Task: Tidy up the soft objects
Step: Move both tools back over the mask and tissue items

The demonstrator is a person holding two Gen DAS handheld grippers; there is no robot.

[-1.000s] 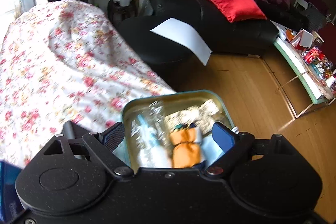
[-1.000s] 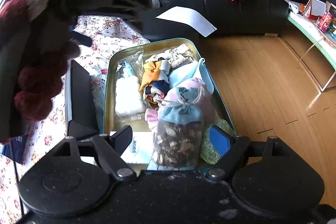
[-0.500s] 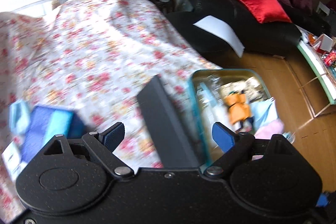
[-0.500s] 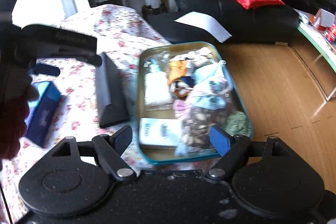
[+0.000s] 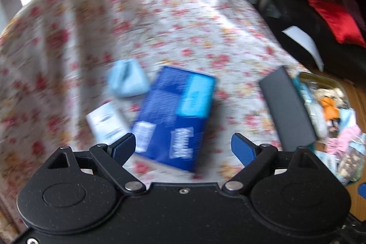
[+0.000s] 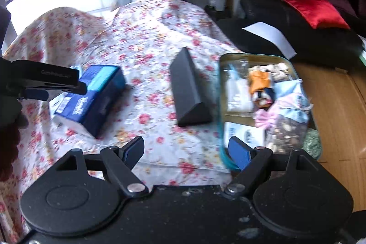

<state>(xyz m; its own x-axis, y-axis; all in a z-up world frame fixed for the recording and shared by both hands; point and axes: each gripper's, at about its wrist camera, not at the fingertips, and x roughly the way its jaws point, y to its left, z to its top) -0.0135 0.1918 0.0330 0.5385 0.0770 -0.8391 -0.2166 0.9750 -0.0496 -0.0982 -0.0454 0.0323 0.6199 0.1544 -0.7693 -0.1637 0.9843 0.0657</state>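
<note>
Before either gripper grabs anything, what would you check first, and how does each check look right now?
1. Left gripper open, holding nothing: ok.
2. Right gripper open, holding nothing: ok.
3. Blue pack lies free on the floral cloth, ahead of the left gripper: ok.
4. Light blue pouch beside the pack, uncovered: ok.
5. Room left in the tin: not ok, it looks nearly full.
6. Left view sharp enough to aim: not ok, blurred.
</note>
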